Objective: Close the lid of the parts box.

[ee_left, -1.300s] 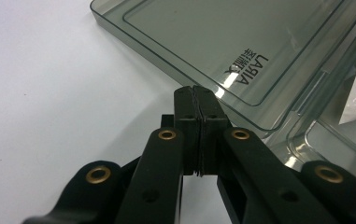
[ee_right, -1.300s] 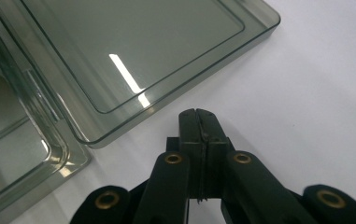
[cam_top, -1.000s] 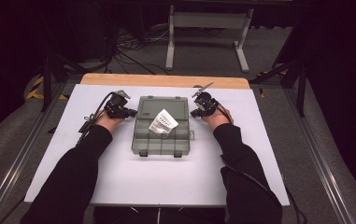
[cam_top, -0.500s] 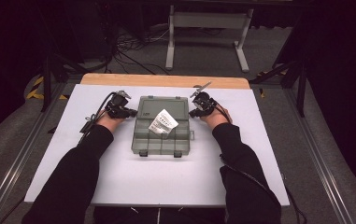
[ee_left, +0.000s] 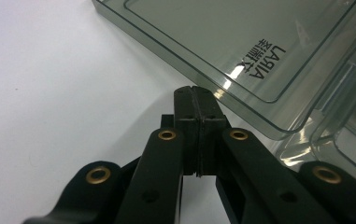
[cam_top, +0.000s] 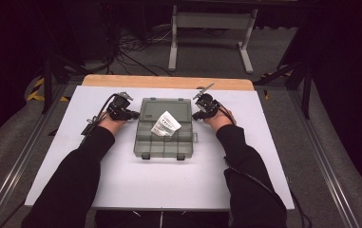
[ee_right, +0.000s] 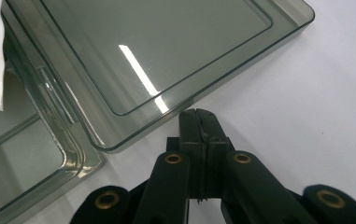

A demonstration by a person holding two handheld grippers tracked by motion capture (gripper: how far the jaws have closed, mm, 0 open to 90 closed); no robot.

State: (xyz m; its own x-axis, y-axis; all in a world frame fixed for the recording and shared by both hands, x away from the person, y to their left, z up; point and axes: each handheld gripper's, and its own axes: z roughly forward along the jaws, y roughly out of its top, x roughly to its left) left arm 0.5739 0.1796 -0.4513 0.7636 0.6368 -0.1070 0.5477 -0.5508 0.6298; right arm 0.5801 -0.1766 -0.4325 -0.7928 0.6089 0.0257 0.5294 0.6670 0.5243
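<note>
The organiser box (cam_top: pixel 165 129), a smoky clear plastic case with its lid laid open flat on the far side, sits in the middle of the white worktop (cam_top: pixel 159 180) and serves as the landmark here. Its near half is split into compartments, and a white paper packet (cam_top: pixel 166 124) lies inside, roughly at the box's centre by the hinge line. The left tool (cam_top: pixel 132 114) rests just beside the box's left edge at the lid; in the left gripper view (ee_left: pixel 195 95) its jaws are pressed together on nothing, tips close under the lid's rim. The right tool (cam_top: pixel 196 115) sits just beside the box's right edge, likewise pressed together and empty (ee_right: pixel 197 116), tips right at the lid's corner.
</note>
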